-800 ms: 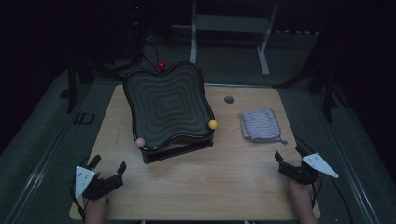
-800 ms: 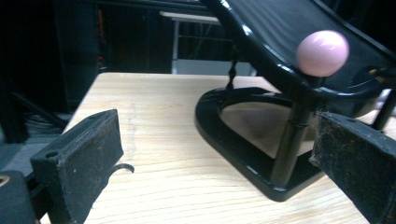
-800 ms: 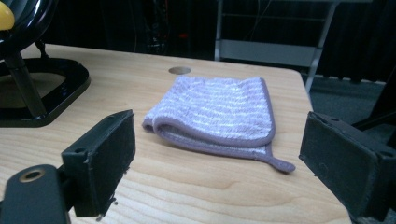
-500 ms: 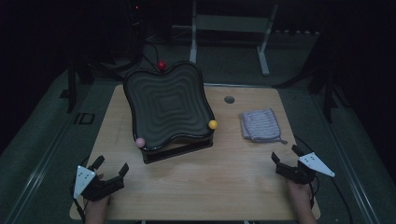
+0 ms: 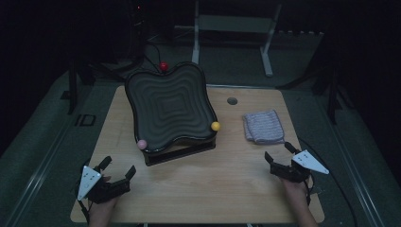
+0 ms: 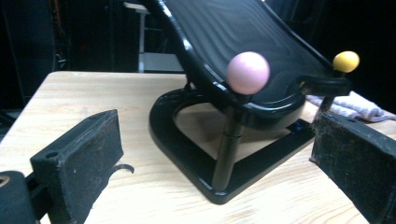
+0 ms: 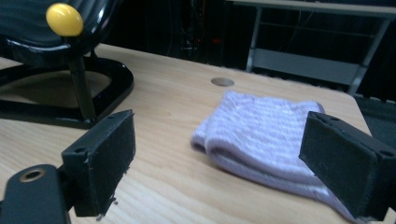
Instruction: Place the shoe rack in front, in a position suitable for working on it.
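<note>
On pale wood grain, folded ribbed cloth (image 7: 261, 140), glossy rippled black tray (image 5: 168, 106)

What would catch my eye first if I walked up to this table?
Probably the big black wavy tray, tilted on a stand at the middle of the wooden table, with a red ball, a yellow ball and a pink ball on posts round its edge. To its right lies a folded pale purple cloth.
</note>
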Demonstrator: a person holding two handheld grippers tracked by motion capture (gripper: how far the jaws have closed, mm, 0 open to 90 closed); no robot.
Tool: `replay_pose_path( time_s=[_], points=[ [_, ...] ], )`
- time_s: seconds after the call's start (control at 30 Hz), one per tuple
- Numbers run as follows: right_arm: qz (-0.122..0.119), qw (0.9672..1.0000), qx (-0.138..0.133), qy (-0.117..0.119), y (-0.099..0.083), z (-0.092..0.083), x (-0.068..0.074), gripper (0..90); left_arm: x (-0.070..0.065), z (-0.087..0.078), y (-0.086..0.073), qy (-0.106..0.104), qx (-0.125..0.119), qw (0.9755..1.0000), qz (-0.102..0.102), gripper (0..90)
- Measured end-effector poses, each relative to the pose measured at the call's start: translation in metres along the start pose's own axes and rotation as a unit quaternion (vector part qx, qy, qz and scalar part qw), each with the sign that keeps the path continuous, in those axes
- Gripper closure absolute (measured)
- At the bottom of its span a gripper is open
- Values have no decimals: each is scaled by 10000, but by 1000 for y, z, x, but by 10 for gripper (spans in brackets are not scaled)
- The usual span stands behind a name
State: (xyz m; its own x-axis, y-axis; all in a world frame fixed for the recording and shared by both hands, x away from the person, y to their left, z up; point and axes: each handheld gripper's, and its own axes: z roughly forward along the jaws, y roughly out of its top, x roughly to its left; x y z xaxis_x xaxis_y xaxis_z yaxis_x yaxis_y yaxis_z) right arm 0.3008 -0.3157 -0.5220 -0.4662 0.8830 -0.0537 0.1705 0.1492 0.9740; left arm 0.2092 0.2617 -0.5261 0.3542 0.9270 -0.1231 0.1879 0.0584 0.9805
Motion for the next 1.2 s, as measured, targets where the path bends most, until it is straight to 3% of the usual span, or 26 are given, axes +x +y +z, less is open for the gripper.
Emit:
replay_pose_path(
  time_s=[0.2,0.23,0.3,0.5,0.9,1.03,1.2],
  points=[
    [56,9996,-81,270,11,12,10,104,-4,6,7,-175,79,9998,3,19],
    [7,9989,-122,445,15,17,15,104,-4,9,8,-222,114,9997,26,19],
    [-102,9985,-127,526,19,24,23,104,-5,12,11,-250,184,9994,141,19],
    [-183,9960,-145,858,29,43,42,123,-6,22,19,-363,145,9990,211,19],
    [-334,9875,-233,1523,56,89,88,159,-7,49,37,-573,181,9970,489,60],
    [-447,9864,-201,1569,63,103,98,191,-10,57,40,-612,195,9952,736,163],
    [-560,9874,-108,1474,69,121,107,250,-9,65,40,-703,324,9934,846,225]
  ],
)
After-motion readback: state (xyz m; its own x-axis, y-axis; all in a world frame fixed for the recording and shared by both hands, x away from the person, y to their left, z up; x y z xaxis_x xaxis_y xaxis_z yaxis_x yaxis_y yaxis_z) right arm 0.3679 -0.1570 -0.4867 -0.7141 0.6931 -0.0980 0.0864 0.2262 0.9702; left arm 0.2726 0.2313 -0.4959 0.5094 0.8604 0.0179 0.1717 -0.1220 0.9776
